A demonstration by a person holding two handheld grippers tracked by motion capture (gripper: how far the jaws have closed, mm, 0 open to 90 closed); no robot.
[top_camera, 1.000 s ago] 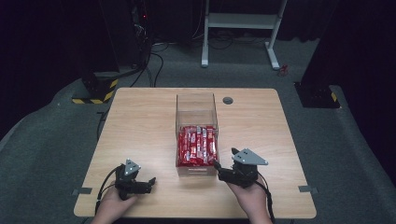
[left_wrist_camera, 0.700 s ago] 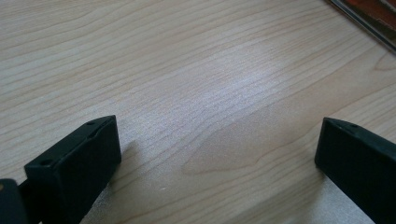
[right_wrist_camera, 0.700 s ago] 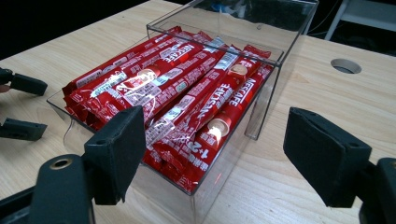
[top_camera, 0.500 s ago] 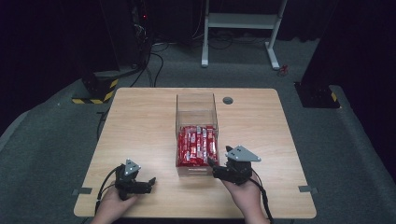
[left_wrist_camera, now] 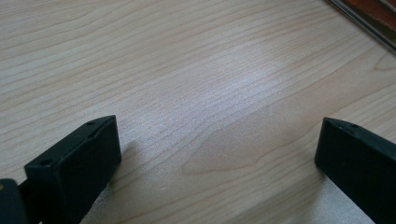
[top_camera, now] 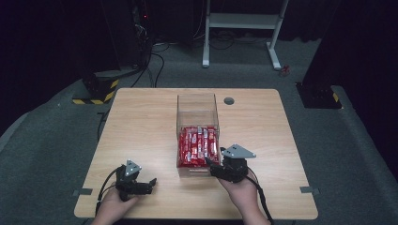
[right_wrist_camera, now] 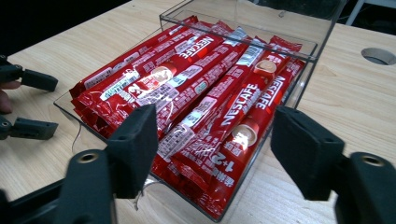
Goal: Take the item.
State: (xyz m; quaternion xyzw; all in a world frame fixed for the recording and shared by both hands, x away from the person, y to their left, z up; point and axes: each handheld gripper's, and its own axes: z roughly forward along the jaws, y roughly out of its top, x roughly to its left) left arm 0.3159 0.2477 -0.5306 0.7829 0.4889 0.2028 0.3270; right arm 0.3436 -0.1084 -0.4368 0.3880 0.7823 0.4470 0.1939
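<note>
A clear plastic box (top_camera: 197,105) stands in the middle of the wooden table (top_camera: 141,126); its near half holds several red Nescafe sachets (top_camera: 198,145) (right_wrist_camera: 201,93). My right gripper (top_camera: 210,165) (right_wrist_camera: 212,140) is open at the box's near right corner, its jaws spread just in front of the sachets and pointing left across them. At the table's near left my left gripper (top_camera: 151,183) (left_wrist_camera: 217,154) rests low over bare wood, open with nothing between its jaws. The box's edge (left_wrist_camera: 369,18) shows at the top right of the left gripper view.
A round cable hole (top_camera: 228,100) sits in the table beyond the box on the right. Past the table are grey floor, a white desk frame (top_camera: 241,28), cables and yellow-black striped bases (top_camera: 96,91). The left gripper's fingers (right_wrist_camera: 32,105) show at the left of the right gripper view.
My right gripper has moved left and slightly toward the box's near corner, closing in on the sachets. The left gripper has stayed put.
</note>
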